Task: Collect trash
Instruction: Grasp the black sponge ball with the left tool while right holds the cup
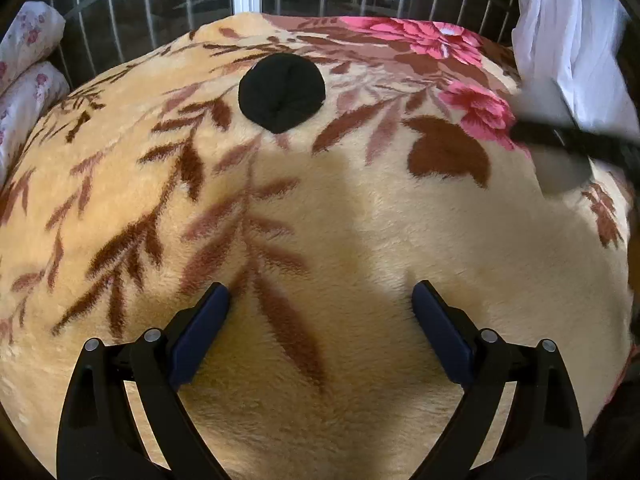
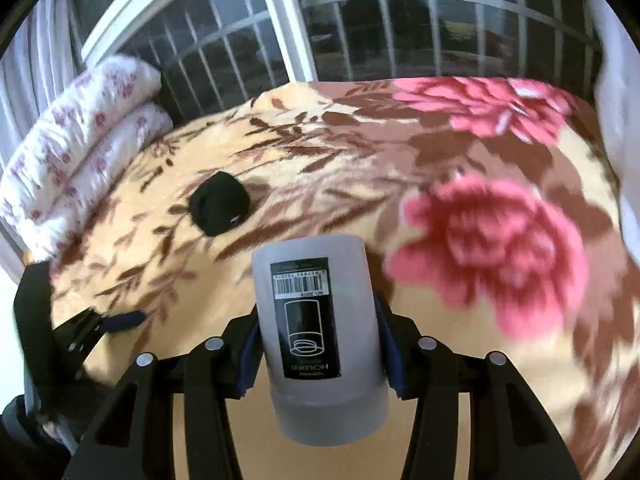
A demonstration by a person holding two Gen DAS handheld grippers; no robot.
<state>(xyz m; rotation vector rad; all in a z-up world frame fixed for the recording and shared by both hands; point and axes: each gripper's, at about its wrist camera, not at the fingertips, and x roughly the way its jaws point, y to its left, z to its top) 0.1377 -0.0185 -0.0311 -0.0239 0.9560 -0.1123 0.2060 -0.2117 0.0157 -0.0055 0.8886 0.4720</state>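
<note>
My right gripper [image 2: 318, 332] is shut on a frosted grey plastic container [image 2: 320, 340] with a black barcode label, held above the floral blanket [image 2: 360, 184]. The container also shows blurred in the left wrist view [image 1: 560, 160] at the right edge. A black rolled cloth ball [image 1: 282, 92] lies on the blanket ahead of my left gripper [image 1: 320, 304], which is open and empty, low over the blanket. The ball also shows in the right wrist view [image 2: 220, 204]. My left gripper appears at the far left of the right wrist view [image 2: 116, 322].
The blanket [image 1: 360, 220] covers a bed. Rolled floral bedding [image 2: 72, 148] lies at the left edge; it also shows in the left wrist view [image 1: 28, 64]. A barred window [image 2: 360, 32] stands behind. A white curtain [image 1: 568, 24] hangs at the right.
</note>
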